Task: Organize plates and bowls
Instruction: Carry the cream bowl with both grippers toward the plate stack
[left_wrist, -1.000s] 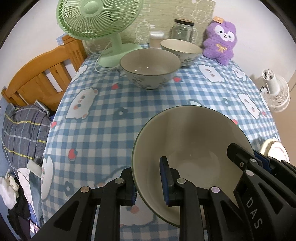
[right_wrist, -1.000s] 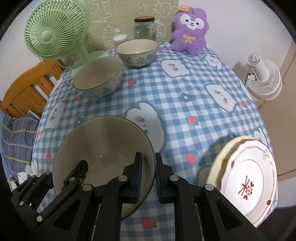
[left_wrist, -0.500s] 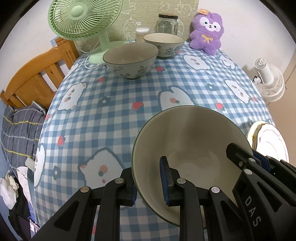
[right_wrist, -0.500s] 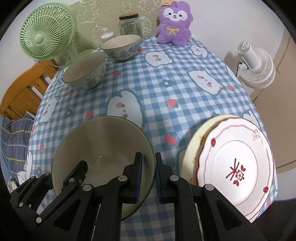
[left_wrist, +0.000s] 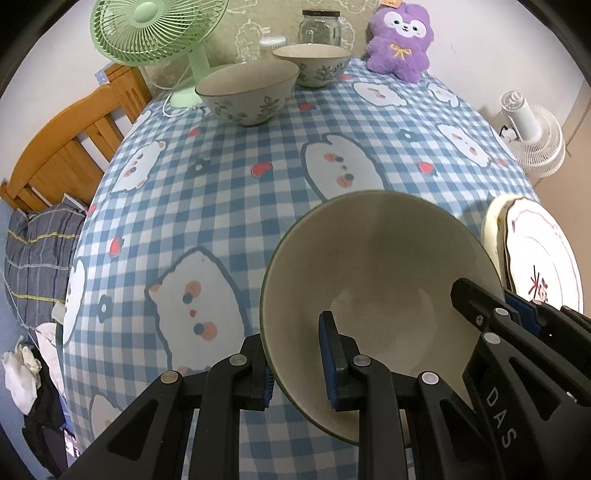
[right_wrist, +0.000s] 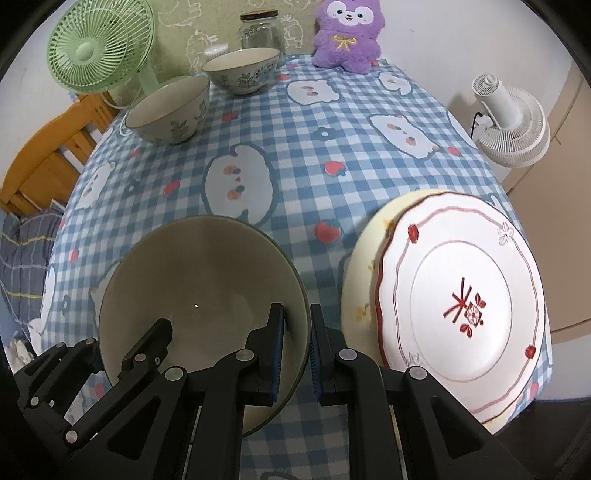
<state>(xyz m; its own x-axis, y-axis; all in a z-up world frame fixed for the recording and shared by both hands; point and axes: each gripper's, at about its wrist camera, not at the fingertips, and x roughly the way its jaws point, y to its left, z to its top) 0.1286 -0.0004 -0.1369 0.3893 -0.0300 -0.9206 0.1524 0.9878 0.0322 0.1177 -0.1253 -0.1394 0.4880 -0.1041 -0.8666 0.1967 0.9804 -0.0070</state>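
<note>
Blue checked tablecloth (right_wrist: 295, 122), green fan (right_wrist: 96, 48) at back; both grippers' fingers (right_wrist: 277, 350) clamp cream bowl (right_wrist: 199, 280) rim.

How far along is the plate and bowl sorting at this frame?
Done: two plates sit stacked at the table's near right. In hand: both the left gripper and the right gripper clamp opposite rims of a plain bowl. Left: two patterned bowls stand separate by the green fan, unstacked.

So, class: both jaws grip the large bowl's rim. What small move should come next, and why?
Probably carry the large bowl toward the two patterned bowls at the table's far side, since the left gripper and right gripper hold it well short of them.
</note>
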